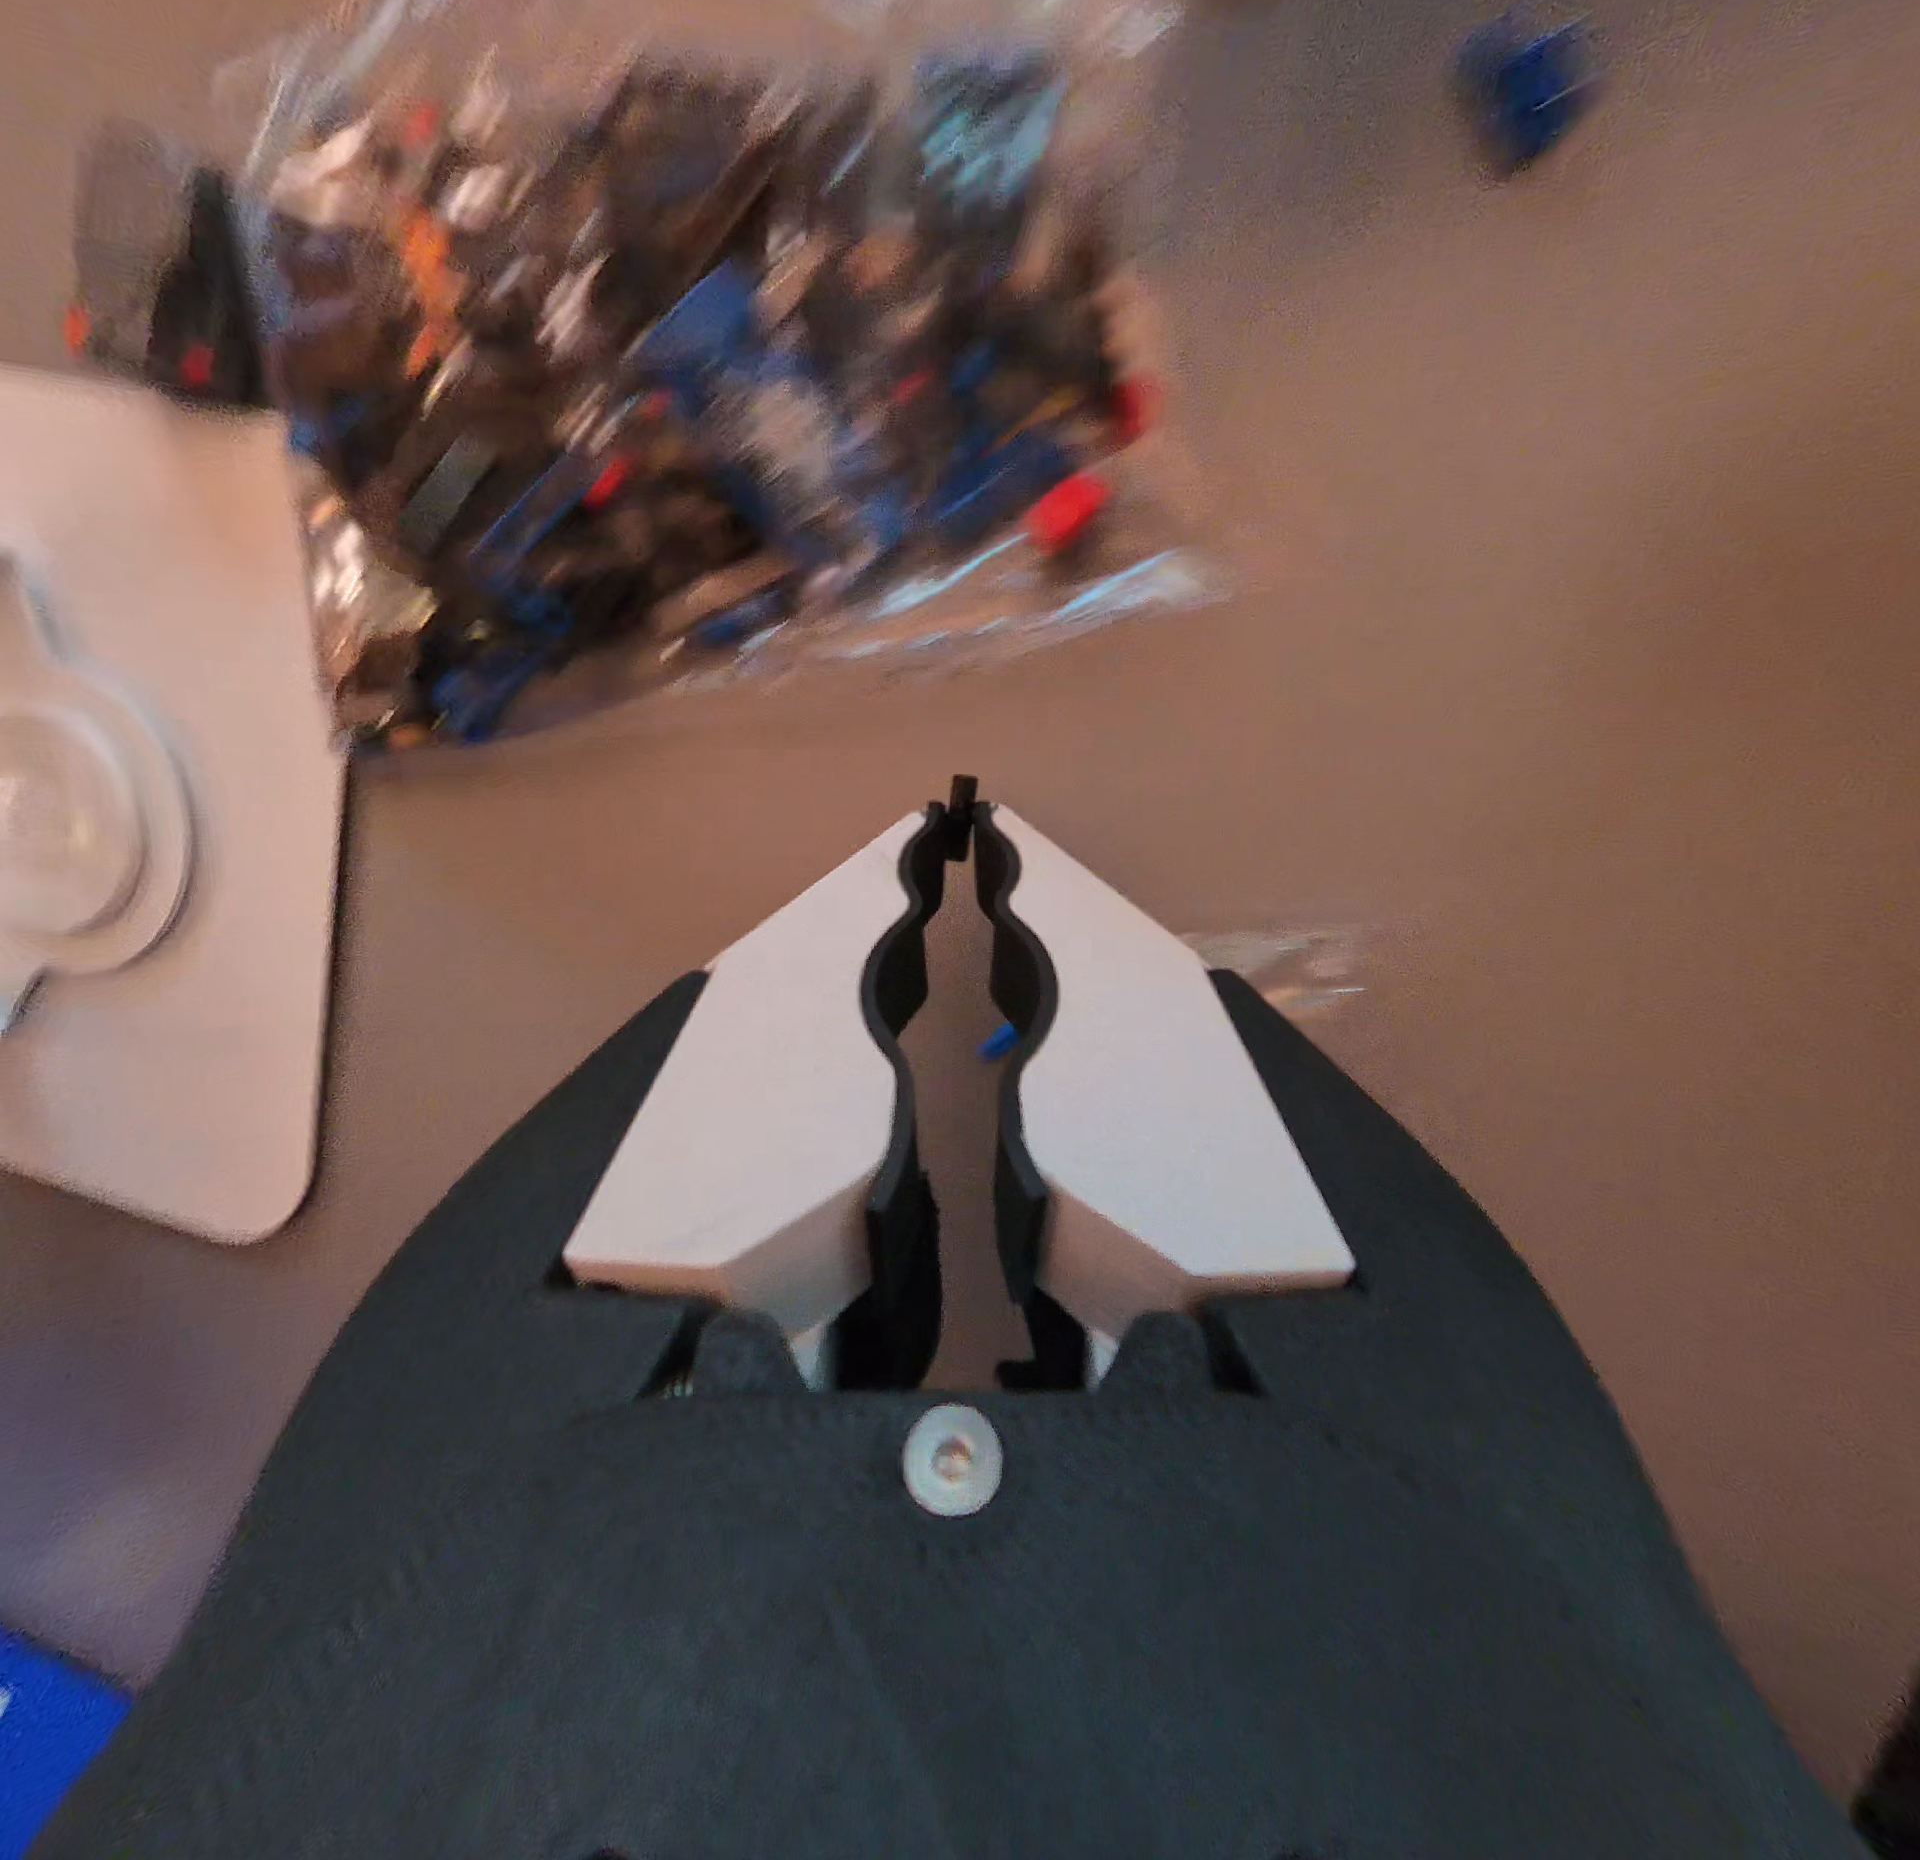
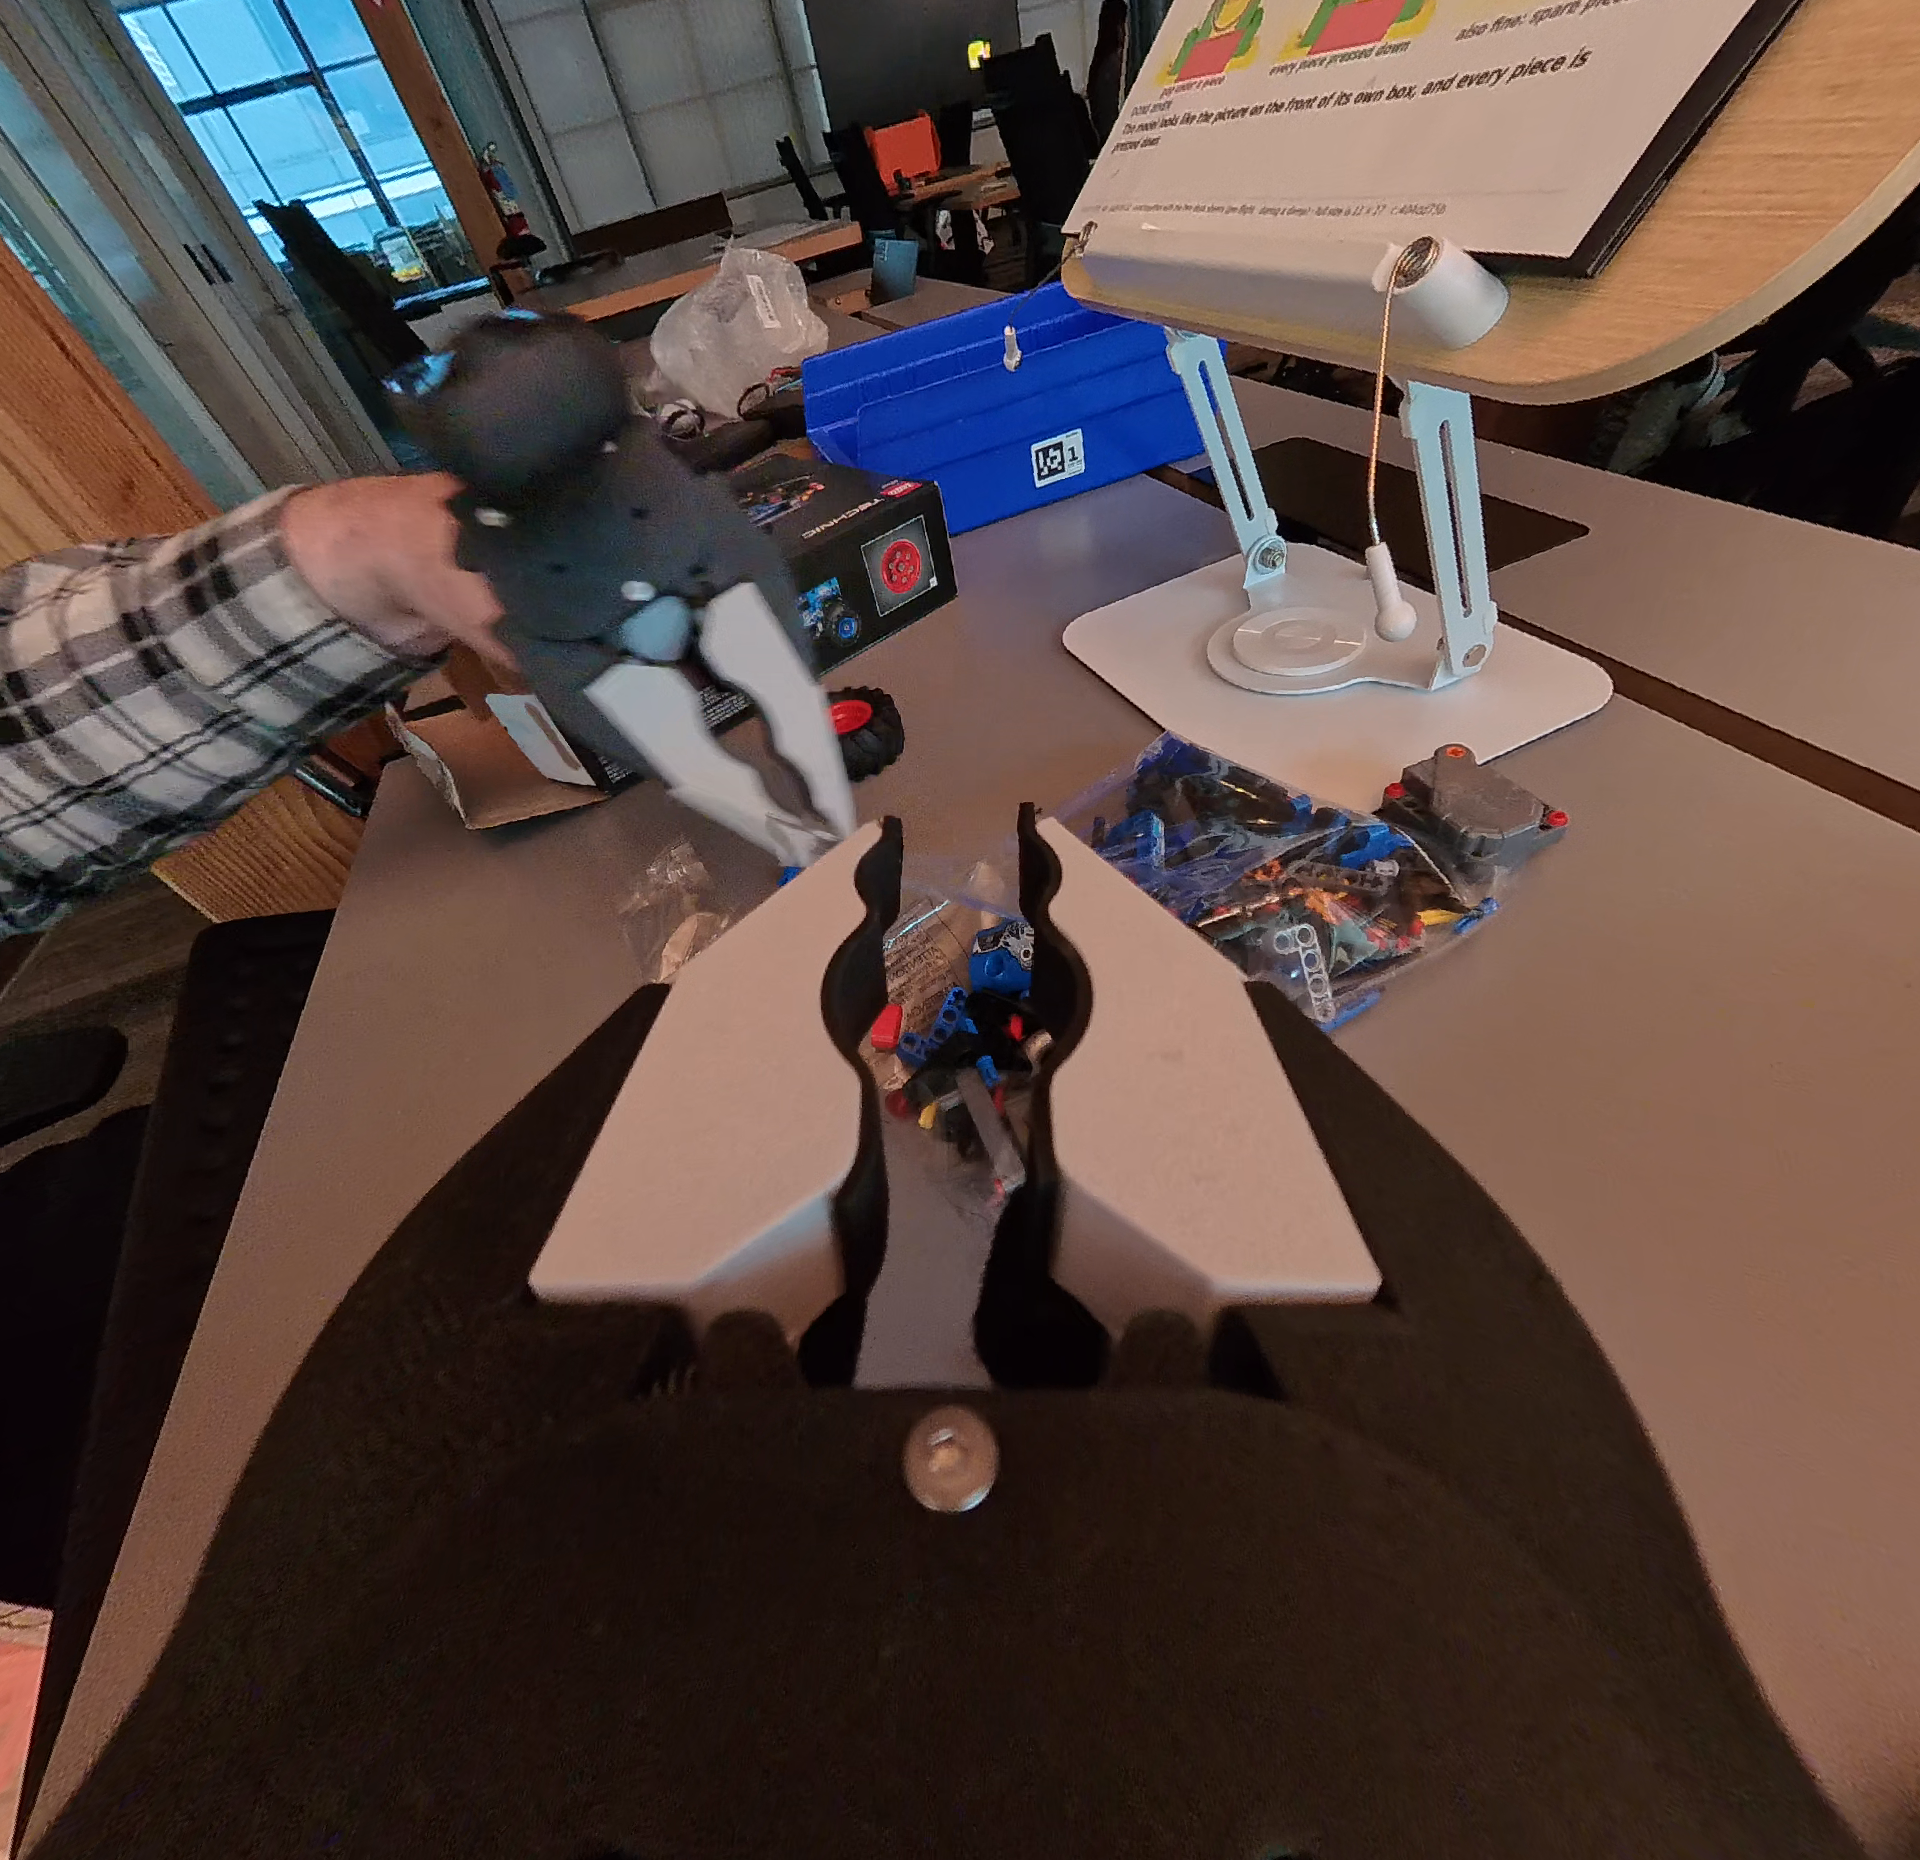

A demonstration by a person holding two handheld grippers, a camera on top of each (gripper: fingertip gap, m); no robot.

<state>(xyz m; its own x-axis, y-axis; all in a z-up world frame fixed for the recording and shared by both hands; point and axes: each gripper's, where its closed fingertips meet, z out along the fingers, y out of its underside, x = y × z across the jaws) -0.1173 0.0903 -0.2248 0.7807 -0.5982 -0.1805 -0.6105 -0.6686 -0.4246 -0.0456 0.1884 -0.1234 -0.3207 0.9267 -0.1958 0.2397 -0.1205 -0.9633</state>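
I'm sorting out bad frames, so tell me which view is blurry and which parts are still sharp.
Left wrist view: motion blur smears the bag of bricks and white stand base; its own left gripper and the black piece pinched at its tips stay sharp. Right wrist view: mostly crisp, with wide-angle bending; only the left gripper and hand blur.

Blue storage bin far centre, white document stand far right, black toy box left, loose red-hubbed wheel near it
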